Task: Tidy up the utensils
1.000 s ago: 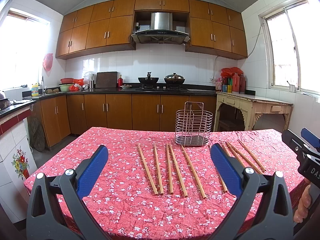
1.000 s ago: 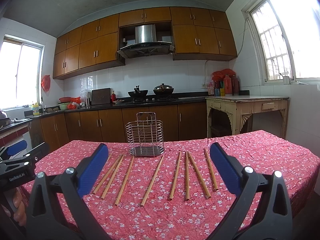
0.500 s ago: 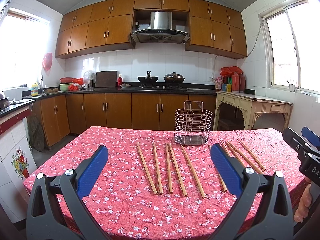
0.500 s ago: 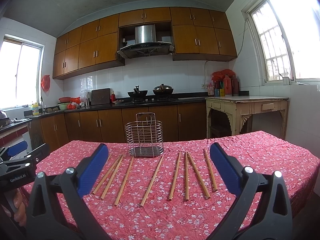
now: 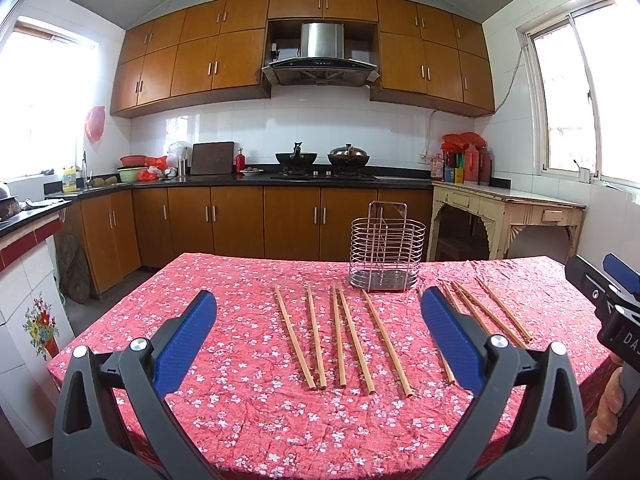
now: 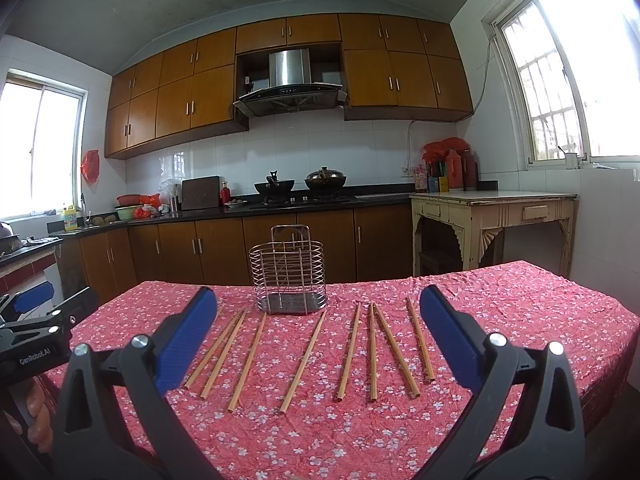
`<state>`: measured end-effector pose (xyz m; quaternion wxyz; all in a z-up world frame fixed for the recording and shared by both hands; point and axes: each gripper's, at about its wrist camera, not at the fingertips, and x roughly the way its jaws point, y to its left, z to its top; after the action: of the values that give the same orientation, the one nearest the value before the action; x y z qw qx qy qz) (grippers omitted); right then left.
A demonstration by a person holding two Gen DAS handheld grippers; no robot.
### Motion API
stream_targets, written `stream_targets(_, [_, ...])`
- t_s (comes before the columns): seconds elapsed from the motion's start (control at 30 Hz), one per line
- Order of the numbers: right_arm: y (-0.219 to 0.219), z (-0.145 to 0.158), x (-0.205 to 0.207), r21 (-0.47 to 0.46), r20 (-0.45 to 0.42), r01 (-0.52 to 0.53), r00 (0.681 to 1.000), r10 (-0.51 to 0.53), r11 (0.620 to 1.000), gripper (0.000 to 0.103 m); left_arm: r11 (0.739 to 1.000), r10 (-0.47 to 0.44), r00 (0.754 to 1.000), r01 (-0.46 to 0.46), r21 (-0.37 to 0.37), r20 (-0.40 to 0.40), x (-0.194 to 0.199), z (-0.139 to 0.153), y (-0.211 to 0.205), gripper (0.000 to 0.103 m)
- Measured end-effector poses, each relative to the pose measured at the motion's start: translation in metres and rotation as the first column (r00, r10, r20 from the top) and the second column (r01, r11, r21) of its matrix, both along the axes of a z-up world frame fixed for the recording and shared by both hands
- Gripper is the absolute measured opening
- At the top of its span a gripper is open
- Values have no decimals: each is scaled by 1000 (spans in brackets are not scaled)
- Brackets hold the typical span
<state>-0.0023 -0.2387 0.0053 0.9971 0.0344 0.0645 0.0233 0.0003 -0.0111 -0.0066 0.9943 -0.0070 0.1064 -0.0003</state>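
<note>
Both the left gripper (image 5: 318, 336) and the right gripper (image 6: 318, 334) hang above the near edge of the desk (image 5: 240, 412) with jaws spread wide and nothing between them. Wooden chopsticks (image 6: 304, 360) lie loose in a row on the red floral cloth, just in front of the upright wire utensil holder (image 6: 287, 278).

The tablecloth (image 5: 240, 392) is red with small white flowers. Light tan chopsticks (image 5: 352, 336) lie on it beside a silvery wire basket (image 5: 386, 248). Both grippers' pads (image 6: 184, 336) are blue on black frames.
</note>
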Motion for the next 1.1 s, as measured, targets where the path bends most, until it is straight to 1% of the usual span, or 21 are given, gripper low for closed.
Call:
stream_targets(0.27, [-2,0,-2,2,-3,3,1000,-3,1000,99,1000,0,1000,0,-2,-4,2,2,5,101])
stream_targets(0.4, [-5,-5,6,20,-28,2,1000,-2,1000,99,1000,29,999,-29,-11,-20,7,-2,9,101])
stream_targets(0.57, [-22,-19,28,54,-103,49,994,-43,997,99,997,74,991,-78,-29,-110,25,-15,21,101])
stream_targets(0.7, [-48,-36,54,78,-208,134,971,-115,988,99,995,75,980,-84,-44,-183,39,-30,29,101])
stream_targets(0.77, [-63,-48,68,89,-267,183,951,-154,979,94,995,74,971,-86,-43,-228,47,-41,31,101])
stream_targets(0.83, [-78,-62,82,90,-333,229,924,-188,969,78,995,70,961,-86,-45,-268,54,-51,33,101])
stream_targets(0.87, [-83,-68,88,92,-367,248,909,-199,964,74,995,70,954,-87,-45,-291,57,-56,34,101])
stream_targets(0.9, [-90,-75,96,91,-405,265,890,-208,960,64,995,73,950,-90,-44,-304,60,-59,33,101])
stream_targets(0.93, [-95,-83,105,91,-443,277,872,-210,957,56,995,71,944,-90,-43,-322,63,-63,33,101])
stream_targets(0.97, [-100,-88,110,96,-466,279,861,-204,956,53,995,66,941,-85,-43,-332,65,-66,33,101])
stream_targets(1.03, [-107,-99,125,102,-512,274,839,-186,956,40,996,64,935,-80,-32,-348,67,-70,33,101])
stream_targets(1.1, [-109,-107,133,89,-532,271,827,-184,959,34,996,61,930,-79,-34,-363,72,-73,33,101])
